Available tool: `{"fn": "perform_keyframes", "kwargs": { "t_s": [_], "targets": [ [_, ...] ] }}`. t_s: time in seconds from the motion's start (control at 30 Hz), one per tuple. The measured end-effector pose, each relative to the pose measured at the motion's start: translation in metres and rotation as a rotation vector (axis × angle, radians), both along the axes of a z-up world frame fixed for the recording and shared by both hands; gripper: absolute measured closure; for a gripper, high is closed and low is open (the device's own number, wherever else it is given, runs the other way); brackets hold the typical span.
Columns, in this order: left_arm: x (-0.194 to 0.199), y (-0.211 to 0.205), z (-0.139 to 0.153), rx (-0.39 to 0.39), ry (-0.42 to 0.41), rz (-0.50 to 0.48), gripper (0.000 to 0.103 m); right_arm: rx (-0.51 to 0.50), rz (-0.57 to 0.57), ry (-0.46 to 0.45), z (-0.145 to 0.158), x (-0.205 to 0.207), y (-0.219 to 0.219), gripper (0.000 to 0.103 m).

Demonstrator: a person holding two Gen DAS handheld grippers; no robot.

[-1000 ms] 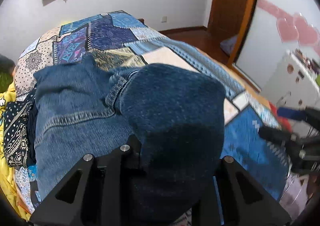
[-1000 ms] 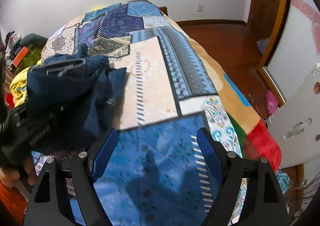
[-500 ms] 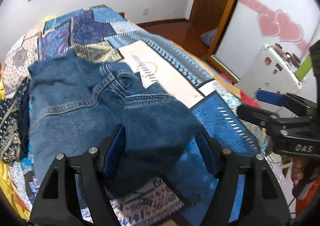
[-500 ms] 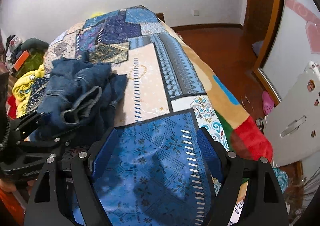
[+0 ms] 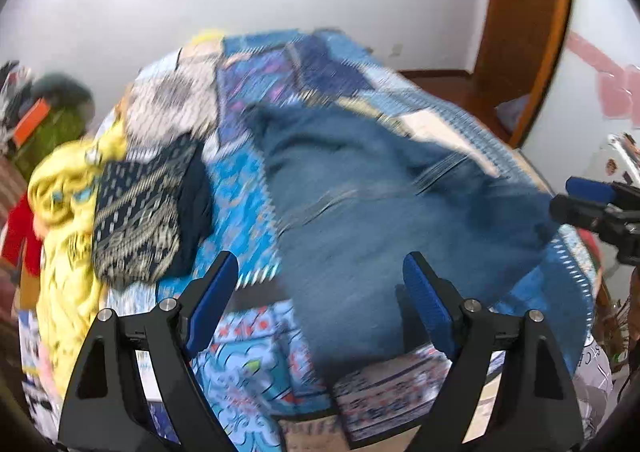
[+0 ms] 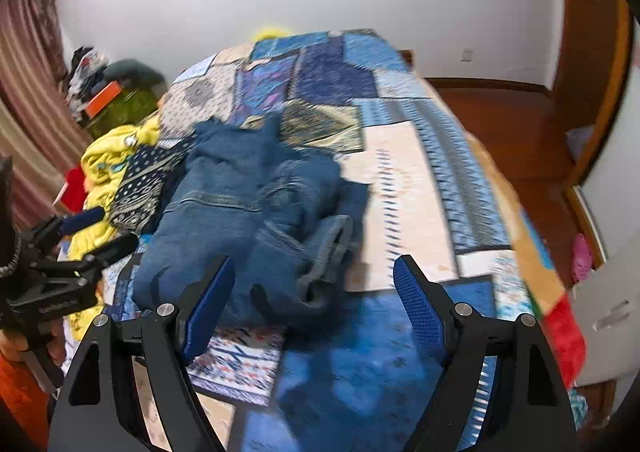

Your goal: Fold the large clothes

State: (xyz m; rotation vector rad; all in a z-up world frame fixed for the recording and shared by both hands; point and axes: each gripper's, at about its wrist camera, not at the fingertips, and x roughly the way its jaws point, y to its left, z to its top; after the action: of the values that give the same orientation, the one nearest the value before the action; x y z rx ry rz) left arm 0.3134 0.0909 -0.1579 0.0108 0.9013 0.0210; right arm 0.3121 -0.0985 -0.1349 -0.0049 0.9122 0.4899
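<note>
Patchwork bedspread (image 6: pixel 404 172) fills mid-frame; jeans (image 6: pixel 248 220) lie bunched at center-left, left gripper (image 5: pixel 320 292) opening, right gripper (image 6: pixel 312 292) wide, both empty.

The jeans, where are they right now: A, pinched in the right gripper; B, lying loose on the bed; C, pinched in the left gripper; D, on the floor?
B: the jeans lie crumpled on the bed, with nothing between the pads of the opening left gripper or the open right gripper.
</note>
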Motion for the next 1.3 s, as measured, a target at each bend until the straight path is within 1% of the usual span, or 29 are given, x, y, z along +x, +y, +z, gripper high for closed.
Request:
{"fn": "perform_keyframes", "kwargs": {
  "t_s": [0.1, 0.13, 0.2, 0.27, 0.4, 0.5, 0.63, 0.7, 0.77, 0.8, 0.87, 0.97, 1.03, 1.13, 1.2, 1.3],
  "targets": [
    [-0.003, 0.007, -0.025, 0.016, 0.055, 0.017, 0.018, -0.035, 0.017, 0.027, -0.013, 0.007, 0.01, 0.024],
    [-0.004, 0.007, -0.032, 0.022, 0.06, 0.018, 0.018, -0.057, 0.015, 0.03, -0.018, 0.009, 0.011, 0.024],
    [-0.009, 0.011, -0.039, 0.007, 0.039, 0.018, 0.017, -0.091, 0.011, 0.043, -0.027, 0.012, 0.007, 0.024],
    [-0.013, 0.015, -0.042, -0.024, 0.018, 0.021, 0.016, -0.085, 0.007, 0.068, -0.035, 0.014, -0.005, 0.024],
    [-0.014, 0.02, -0.047, -0.079, 0.016, 0.032, 0.012, -0.076, 0.022, 0.086, -0.044, 0.013, -0.023, 0.022],
    [-0.013, 0.02, -0.048, -0.089, 0.015, 0.022, 0.012, -0.096, 0.037, 0.079, -0.049, 0.009, -0.029, 0.021],
    [-0.01, 0.016, -0.042, -0.044, 0.018, -0.004, 0.012, -0.113, 0.042, 0.066, -0.043, 0.007, -0.031, 0.021],
    [-0.007, 0.015, -0.036, -0.003, 0.015, -0.015, 0.012, -0.115, 0.04, 0.042, -0.032, 0.008, -0.031, 0.021],
    [-0.003, 0.016, -0.029, 0.031, -0.001, -0.019, 0.012, -0.127, 0.036, 0.001, -0.02, 0.011, -0.03, 0.021],
    [0.001, 0.017, -0.023, 0.043, -0.017, -0.021, 0.012, -0.136, 0.032, -0.023, -0.014, 0.013, -0.029, 0.02],
    [0.011, 0.021, -0.015, 0.041, -0.039, -0.023, 0.012, -0.134, 0.04, -0.066, -0.002, 0.021, -0.026, 0.019],
    [0.034, 0.028, -0.007, 0.029, -0.053, -0.011, 0.012, -0.124, 0.06, -0.083, 0.006, 0.038, -0.016, 0.019],
    [0.051, 0.031, -0.006, 0.008, -0.054, -0.011, 0.012, -0.121, 0.085, -0.074, 0.003, 0.049, -0.006, 0.019],
    [0.082, 0.035, -0.013, -0.031, -0.029, -0.011, 0.012, -0.133, 0.127, -0.048, -0.007, 0.064, 0.01, 0.019],
    [0.103, 0.036, -0.023, -0.028, -0.003, -0.007, 0.012, -0.138, 0.157, -0.023, -0.016, 0.074, 0.021, 0.019],
    [0.126, 0.035, -0.037, -0.02, 0.021, -0.011, 0.012, -0.133, 0.188, 0.04, -0.032, 0.094, 0.03, 0.019]
  ]
}}
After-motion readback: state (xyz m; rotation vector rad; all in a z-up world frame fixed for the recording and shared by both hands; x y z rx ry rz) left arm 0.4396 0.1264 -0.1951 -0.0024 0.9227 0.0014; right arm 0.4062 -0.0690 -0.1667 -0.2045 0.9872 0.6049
